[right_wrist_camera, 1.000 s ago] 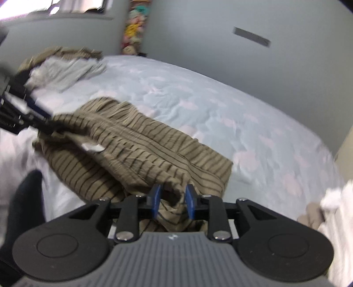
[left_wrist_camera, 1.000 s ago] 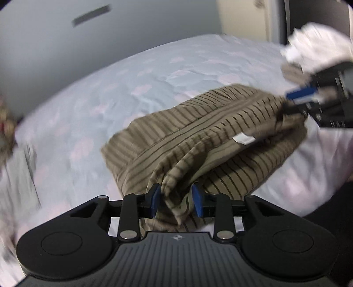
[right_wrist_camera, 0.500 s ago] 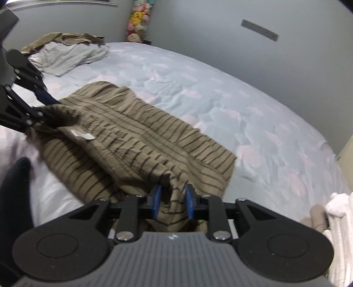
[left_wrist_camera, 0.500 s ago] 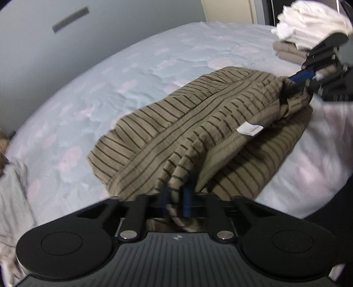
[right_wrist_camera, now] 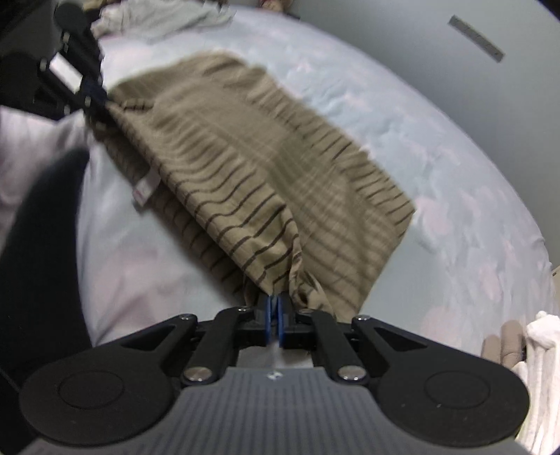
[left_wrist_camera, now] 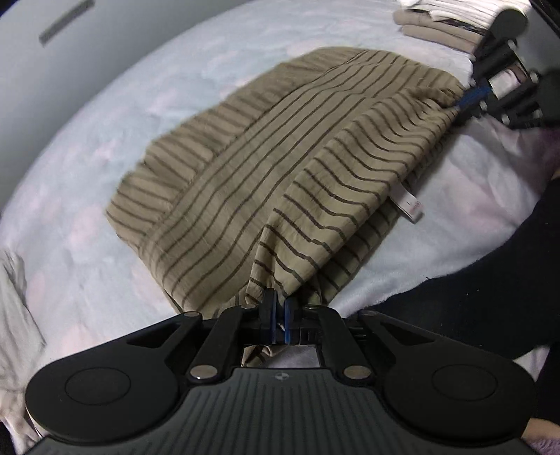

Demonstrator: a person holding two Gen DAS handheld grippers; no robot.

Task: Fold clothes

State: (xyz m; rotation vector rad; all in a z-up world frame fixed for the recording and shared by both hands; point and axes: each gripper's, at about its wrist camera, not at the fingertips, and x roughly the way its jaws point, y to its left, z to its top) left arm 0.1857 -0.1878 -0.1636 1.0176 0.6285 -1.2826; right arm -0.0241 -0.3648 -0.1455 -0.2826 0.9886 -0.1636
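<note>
Left wrist view: left gripper (left_wrist_camera: pixel 279 316) low at the near edge, jaws clamped on a bunched corner of the striped garment (left_wrist_camera: pixel 280 157); right gripper (left_wrist_camera: pixel 470 99) far across, jaws pinched on the opposite corner. Right wrist view: same hold mirrored, right gripper (right_wrist_camera: pixel 275 315) closed on gathered fabric, left gripper (right_wrist_camera: pixel 92 89) at upper left gripping the other end.

Garment stretched between both grips along its near edge, rest lying doubled on the pale blue bed (left_wrist_camera: pixel 105 115). White care label (left_wrist_camera: pixel 407 203) hanging out from the lifted layer. Folded stack (left_wrist_camera: pixel 441 21) at the far corner, near the right gripper; loose grey cloth (left_wrist_camera: pixel 14 315) at the left edge.

Likely step: carrying the held edge over for the next fold. To do well:
- Keep both grips level and the edge taut, so no sag or twist in the middle.
- Move both ends together, at equal pace.
- Lay the edge down square onto the far edge, label tucked inside.
- Release only once flat; bunched corners probably in need of smoothing afterward.
</note>
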